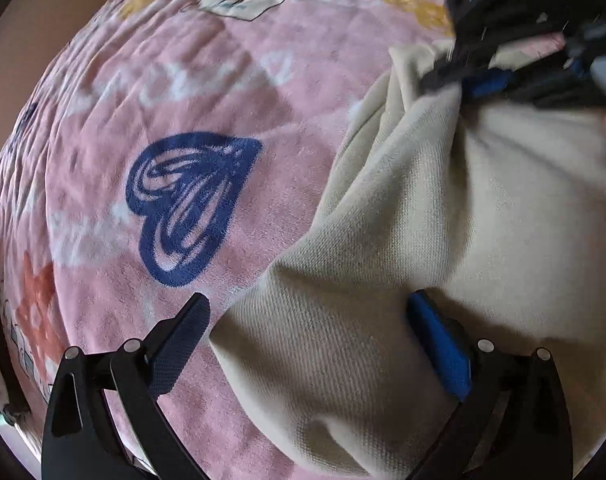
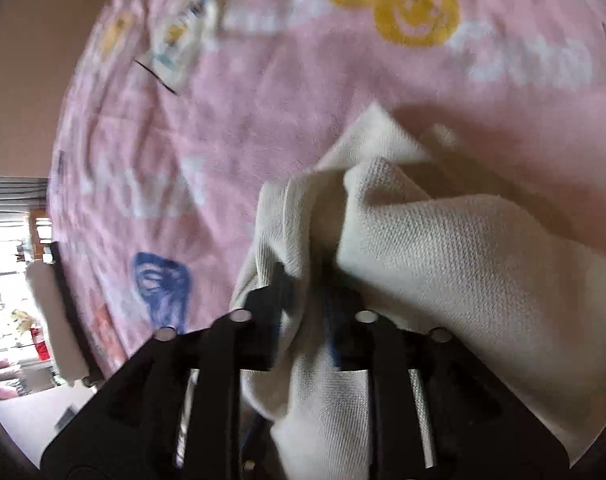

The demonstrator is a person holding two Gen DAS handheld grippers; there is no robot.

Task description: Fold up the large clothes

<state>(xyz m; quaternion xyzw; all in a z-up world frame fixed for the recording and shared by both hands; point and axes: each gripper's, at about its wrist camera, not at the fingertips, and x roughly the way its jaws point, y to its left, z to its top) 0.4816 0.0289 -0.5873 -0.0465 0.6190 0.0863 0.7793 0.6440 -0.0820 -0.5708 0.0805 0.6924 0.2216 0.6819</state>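
Observation:
A cream knitted garment (image 1: pixel 443 220) lies bunched on a pink printed blanket (image 1: pixel 183 80). My left gripper (image 1: pixel 309 316) is open, its fingers wide apart, with the garment's lower fold lying between them. My right gripper (image 2: pixel 307 280) is shut on a pinched fold of the cream garment (image 2: pixel 443 248) and holds it raised above the blanket. In the left wrist view the right gripper (image 1: pixel 455 80) shows at the upper right, clamped on the cloth's top edge.
The pink blanket (image 2: pixel 263 92) covers the bed, with a blue heart print (image 1: pixel 187 204) and a yellow heart print (image 2: pixel 407 4). A beige wall (image 2: pixel 19 92) stands at the left. A bright window area (image 2: pixel 7 300) lies beyond the bed's left edge.

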